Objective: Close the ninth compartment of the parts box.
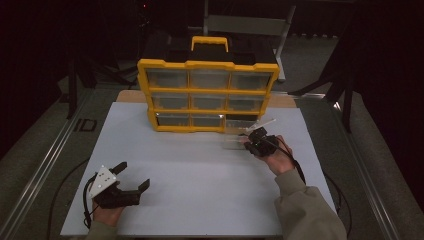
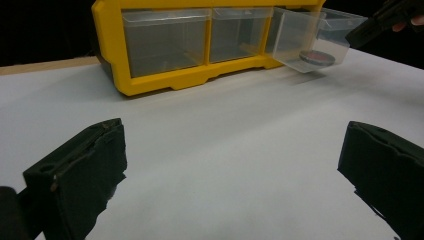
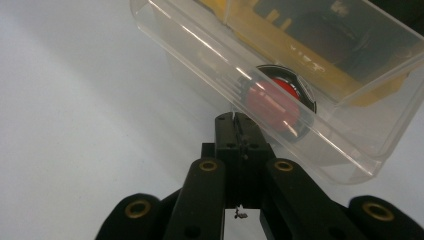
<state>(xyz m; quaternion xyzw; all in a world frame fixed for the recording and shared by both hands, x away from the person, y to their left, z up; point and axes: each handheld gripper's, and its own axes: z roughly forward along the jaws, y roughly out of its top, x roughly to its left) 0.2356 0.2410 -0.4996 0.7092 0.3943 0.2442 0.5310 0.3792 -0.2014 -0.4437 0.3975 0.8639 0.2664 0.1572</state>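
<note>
The clear plastic drawer (image 3: 280, 95) is pulled most of the way out of the bottom right slot of the yellow plastic organiser cabinet (image 1: 207, 95), its front end sticking out over the white desk (image 1: 200, 175). Inside it lies a round red disc with a dark rim (image 3: 277, 105), resting on the drawer floor near the front wall. The right gripper (image 3: 239, 122) has its jaws pressed together at the drawer's front edge; from its own view they seem to pinch the thin front lip, though the clear plastic makes the contact hard to confirm. In the high view the right hand (image 1: 277, 157) sits just in front of the cabinet's lower right corner.

The step in hand looks like drawing this drawer open to reach the disc. Next, probably, the drawer needs a steady pull or setting down, then a release so the jaws can go in for the disc.

The left gripper (image 1: 131, 177) rests on the near left of the desk, jaws spread wide and empty, well apart from the cabinet.
</note>
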